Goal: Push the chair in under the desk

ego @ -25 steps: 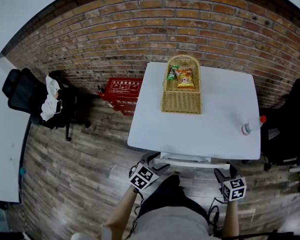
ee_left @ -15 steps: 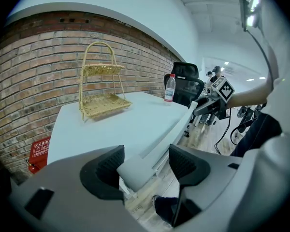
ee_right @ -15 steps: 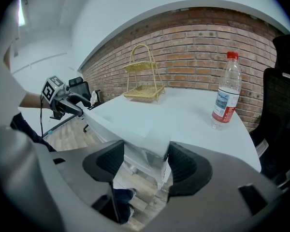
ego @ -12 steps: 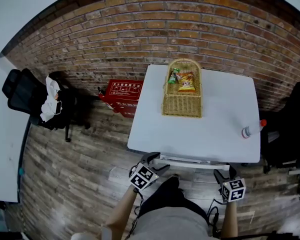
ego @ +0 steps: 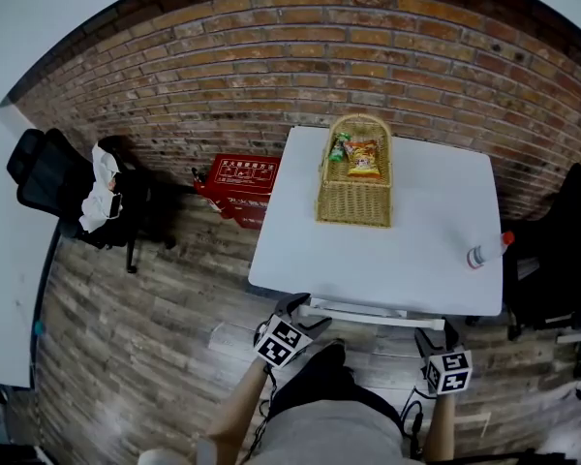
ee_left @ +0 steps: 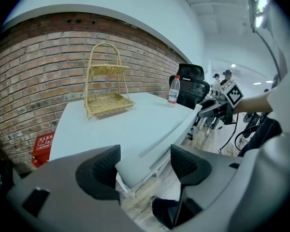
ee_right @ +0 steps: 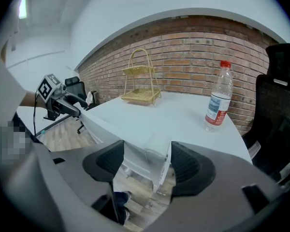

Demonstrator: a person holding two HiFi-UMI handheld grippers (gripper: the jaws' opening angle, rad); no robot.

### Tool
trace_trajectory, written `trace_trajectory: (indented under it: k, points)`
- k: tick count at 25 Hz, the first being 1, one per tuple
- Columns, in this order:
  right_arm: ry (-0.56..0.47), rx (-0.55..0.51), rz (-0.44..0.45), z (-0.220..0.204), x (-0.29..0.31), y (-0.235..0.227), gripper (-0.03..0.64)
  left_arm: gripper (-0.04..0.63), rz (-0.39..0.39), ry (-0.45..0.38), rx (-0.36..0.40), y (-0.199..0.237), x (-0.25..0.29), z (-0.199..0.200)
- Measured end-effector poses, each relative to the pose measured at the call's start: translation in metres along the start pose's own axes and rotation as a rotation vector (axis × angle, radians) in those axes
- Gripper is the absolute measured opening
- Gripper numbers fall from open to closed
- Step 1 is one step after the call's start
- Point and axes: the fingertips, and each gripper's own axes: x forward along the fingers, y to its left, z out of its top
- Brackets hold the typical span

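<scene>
The left gripper (ee_left: 144, 167), its jaws just opened wider, and the right gripper (ee_right: 146, 164) were both open, with a near corner of the desk (ego: 407, 250) between each pair of jaws. A basket (ego: 353, 177) and a bottle (ego: 486, 250) stood on the desk. A black chair (ego: 68, 197) stood well to its left.

1. Wicker basket (ego: 353, 207), tall loop handle, upper centre of the head view; holds an orange snack packet (ego: 364, 159) and a green packet (ego: 338, 147) at its far end.
2. Clear plastic bottle (ego: 486, 251), red cap, white-and-red label, right of centre; lying over in the head view, upright in the right gripper view.
3. Red box (ego: 240, 184), white lettering, left of the basket, at the foot of the brick wall (ego: 271, 56).
4. White cloth (ego: 101, 190), heaped, far left.
5. Wood-plank floor (ego: 145, 327), grey-brown, lower left.
6. Two people in caps (ee_left: 221, 76), distant, right of the left gripper view.
</scene>
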Motion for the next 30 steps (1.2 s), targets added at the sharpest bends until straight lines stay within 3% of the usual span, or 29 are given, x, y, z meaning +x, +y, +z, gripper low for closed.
trace_trajectory:
  k: [3,8,15,21,22,25,30]
  points:
    - [0.019,0.004,-0.033,-0.001,0.0,-0.001,0.308,0.318,0.014,0.006,-0.01,0.002,-0.003,0.001]
    - [-0.006,-0.017,-0.09,0.005,-0.006,0.001,0.311,0.316,0.046,-0.155,-0.134,0.011,-0.028,0.031]
    - [-0.159,-0.109,-0.135,0.068,-0.026,0.022,0.311,0.316,0.06,-0.239,-0.052,-0.005,-0.044,0.075]
    - [-0.338,-0.135,-0.048,0.125,-0.035,0.068,0.308,0.309,0.068,-0.34,-0.02,-0.032,-0.046,0.115]
    - [-0.371,-0.12,-0.045,0.133,-0.038,0.073,0.29,0.297,0.08,-0.363,-0.027,-0.034,-0.048,0.12]
    - [-0.462,-0.064,-0.045,0.151,-0.046,0.082,0.087,0.171,0.123,-0.42,-0.055,-0.04,-0.056,0.137]
    - [-0.512,-0.006,-0.02,0.163,-0.054,0.093,0.034,0.126,0.185,-0.432,-0.078,-0.048,-0.059,0.146]
